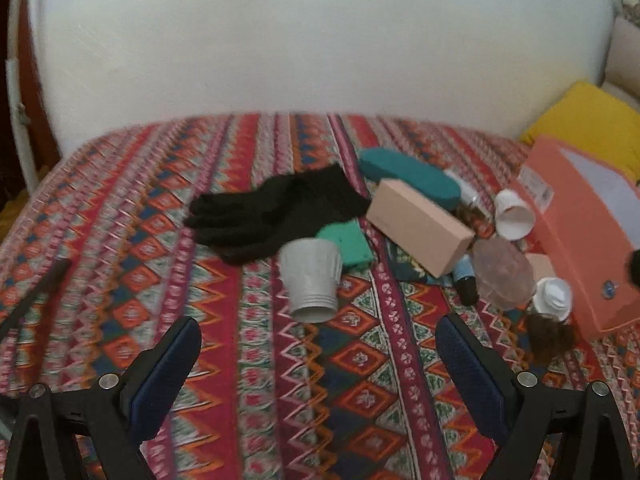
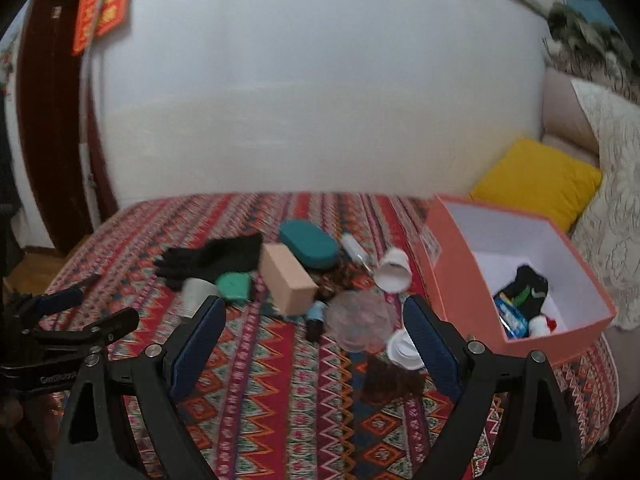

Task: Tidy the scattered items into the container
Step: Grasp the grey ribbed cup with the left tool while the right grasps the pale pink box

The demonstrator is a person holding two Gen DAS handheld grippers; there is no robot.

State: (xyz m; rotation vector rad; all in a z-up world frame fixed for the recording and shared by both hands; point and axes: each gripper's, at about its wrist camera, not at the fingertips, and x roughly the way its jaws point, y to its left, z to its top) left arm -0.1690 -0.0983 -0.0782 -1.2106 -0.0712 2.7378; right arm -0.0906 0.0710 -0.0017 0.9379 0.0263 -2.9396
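A plain white wall (image 2: 312, 112) rises behind the bed, which is covered in a red patterned spread (image 2: 280, 392) of zigzags and diamonds. To the left stands a dark wooden door frame (image 2: 44, 152), with a red and gold paper hanging (image 2: 105, 2) near its top. On the right a yellow cushion (image 2: 538, 182) leans beside cream lace fabric (image 2: 612, 208). The light is soft and even.

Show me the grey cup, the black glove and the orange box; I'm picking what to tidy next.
grey cup (image 1: 310, 278): left wrist view, on its ribbed side wall.
black glove (image 1: 272, 210): left wrist view, middle of the palm.
orange box (image 2: 560, 342): right wrist view, on its near outer wall.
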